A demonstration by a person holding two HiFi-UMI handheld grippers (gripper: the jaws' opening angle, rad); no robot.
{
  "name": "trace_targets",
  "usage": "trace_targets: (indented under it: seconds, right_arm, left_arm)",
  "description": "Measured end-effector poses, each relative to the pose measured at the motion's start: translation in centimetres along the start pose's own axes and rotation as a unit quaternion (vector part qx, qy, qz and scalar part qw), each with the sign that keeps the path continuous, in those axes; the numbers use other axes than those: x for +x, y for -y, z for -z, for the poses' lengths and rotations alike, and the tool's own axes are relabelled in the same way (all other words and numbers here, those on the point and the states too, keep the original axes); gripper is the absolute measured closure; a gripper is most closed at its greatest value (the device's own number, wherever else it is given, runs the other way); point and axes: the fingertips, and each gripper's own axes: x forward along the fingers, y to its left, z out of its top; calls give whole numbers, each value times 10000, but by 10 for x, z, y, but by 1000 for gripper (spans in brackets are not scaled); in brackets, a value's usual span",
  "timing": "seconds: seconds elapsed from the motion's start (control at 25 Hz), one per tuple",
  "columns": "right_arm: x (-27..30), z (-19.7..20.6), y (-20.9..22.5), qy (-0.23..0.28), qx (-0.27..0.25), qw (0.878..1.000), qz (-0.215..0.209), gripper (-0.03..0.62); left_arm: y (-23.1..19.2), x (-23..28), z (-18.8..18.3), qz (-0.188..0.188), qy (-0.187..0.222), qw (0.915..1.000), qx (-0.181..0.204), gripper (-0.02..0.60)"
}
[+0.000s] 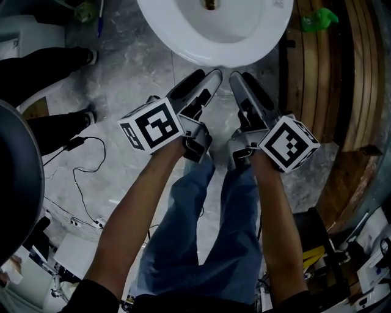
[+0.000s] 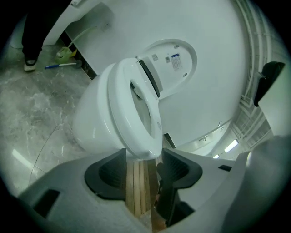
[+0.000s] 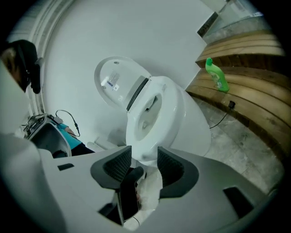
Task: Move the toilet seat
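Observation:
The white toilet [image 1: 214,30] stands just ahead of me, with its seat [image 2: 136,113] lying on the bowl and its lid [image 2: 175,63] raised against the wall. My left gripper [image 1: 204,82] and right gripper [image 1: 244,82] point side by side at the front of the bowl. In the left gripper view the open jaws of the left gripper [image 2: 144,164] frame the seat's front edge without pressing on it. The right gripper [image 3: 144,159] is open too, and the front rim of the seat [image 3: 141,123] shows in its gap. The lid [image 3: 116,82] is also up in that view.
Curved wooden slats [image 1: 342,73] run along the right with a green bottle [image 1: 317,18] on them. A person in black trousers [image 1: 43,67] stands at the left, near a cable [image 1: 79,177] on the marble floor. A blue-handled brush [image 2: 63,66] lies by the wall.

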Motion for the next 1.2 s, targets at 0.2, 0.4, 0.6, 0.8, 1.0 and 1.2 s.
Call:
trace_targets:
  seconds: [0.2,0.4,0.6,0.8,1.0,1.2]
  right_arm:
    - [14,-4,12,92,299,9992,-262,378]
    - [22,-5,25,133,664,9971,-341,362]
    - [24,-3,36,164,1084,9934,-327,362]
    - [21,-3,39,214,1484,9882,-314,376]
    - [18,0,46,141,1563,9876,30,441]
    - [15,-2,40,122,1706,9851,161,444]
  left_arm:
    - [-9,11,-1,210,164,9992,-286,327]
    - [-10,16,-3,415,337,9968,-590,325]
    - [-13,14,-4,614,575,9915,-995,325]
    - [-17,15,-2,526,530,9925,-968,326]
    - [-22,15,0,404,467,9920,-1098,326]
    - [-20,15,-2,435,359,9915,-1171,325]
